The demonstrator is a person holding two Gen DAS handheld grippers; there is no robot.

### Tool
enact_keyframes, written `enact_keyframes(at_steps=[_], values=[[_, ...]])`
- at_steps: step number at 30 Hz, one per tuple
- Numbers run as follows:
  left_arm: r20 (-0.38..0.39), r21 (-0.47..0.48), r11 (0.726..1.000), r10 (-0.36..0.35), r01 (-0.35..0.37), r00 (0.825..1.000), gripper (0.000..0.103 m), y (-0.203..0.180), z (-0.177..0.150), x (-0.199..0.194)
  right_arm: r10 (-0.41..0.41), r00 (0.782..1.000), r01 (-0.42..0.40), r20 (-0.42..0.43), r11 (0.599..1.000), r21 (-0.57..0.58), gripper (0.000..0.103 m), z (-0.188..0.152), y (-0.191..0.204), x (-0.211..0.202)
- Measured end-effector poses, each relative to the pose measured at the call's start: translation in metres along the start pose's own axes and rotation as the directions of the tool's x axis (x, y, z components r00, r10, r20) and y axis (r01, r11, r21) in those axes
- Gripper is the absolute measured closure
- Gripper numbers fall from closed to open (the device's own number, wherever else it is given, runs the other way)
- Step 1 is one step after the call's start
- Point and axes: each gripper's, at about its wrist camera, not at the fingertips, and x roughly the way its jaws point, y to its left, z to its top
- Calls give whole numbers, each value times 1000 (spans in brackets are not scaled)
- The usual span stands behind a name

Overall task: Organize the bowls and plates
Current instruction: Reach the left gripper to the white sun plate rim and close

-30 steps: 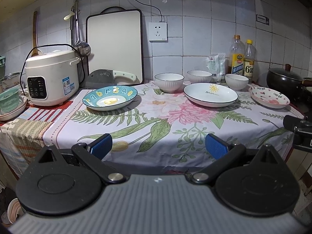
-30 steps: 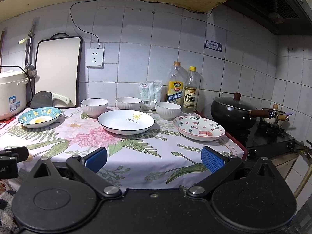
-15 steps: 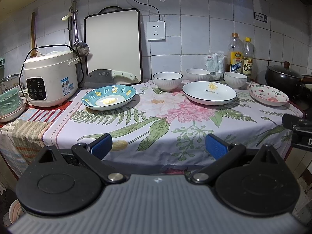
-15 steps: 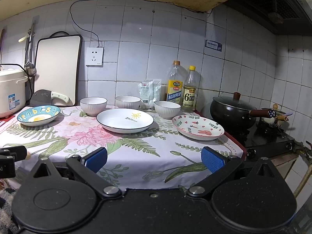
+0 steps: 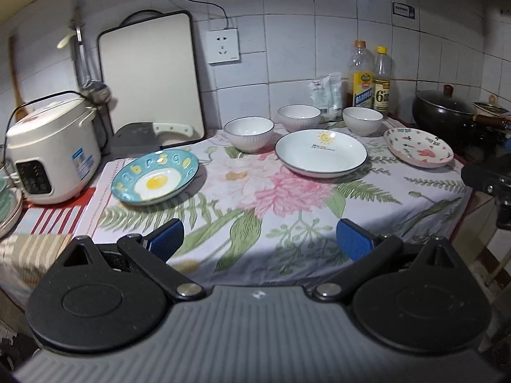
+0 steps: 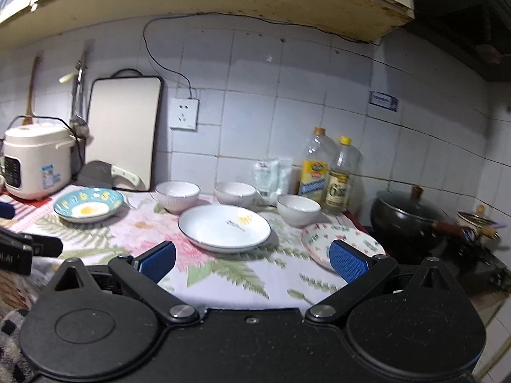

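On the floral tablecloth (image 5: pixel 287 198) lie a blue plate with a fried-egg picture (image 5: pixel 155 177) (image 6: pixel 88 204), a white plate with a sun mark (image 5: pixel 321 153) (image 6: pixel 224 228) and a pink-patterned plate (image 5: pixel 418 147) (image 6: pixel 319 239). Three white ribbed bowls (image 5: pixel 249 133) (image 5: pixel 299 118) (image 5: pixel 362 121) stand behind them near the wall. My left gripper (image 5: pixel 258 239) hangs open over the table's front edge, holding nothing. My right gripper (image 6: pixel 252 260) is open too, above the front right of the table, its right finger overlapping the pink plate in view.
A rice cooker (image 5: pixel 52 146) stands at the left, with a cutting board (image 5: pixel 150 76) and a cleaver (image 5: pixel 153 131) against the wall. Two oil bottles (image 5: pixel 370 79) stand at the back right. A black lidded pot (image 5: pixel 444 111) sits on the stove at right.
Both grippers have risen and moved closer to the table, so the dishes look larger and are seen more from above. No dish has moved; both stay open.
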Motion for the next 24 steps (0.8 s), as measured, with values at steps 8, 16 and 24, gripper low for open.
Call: enact_keyframes(at_steps=[8,16,24], values=[[-148,-3,991,-130,131,980,0,6,67,35,130,991,-130,-6,990,56,0,33,-39,41],[-169,42,985,-156,165,973,0,-12,100,91,231,968,-226,-100,972,65,0,37,-54,113],[-207,8,991,-129,134,970,2,-24,104,178,300,939,-283,-167,951,122,1,16,-57,195]])
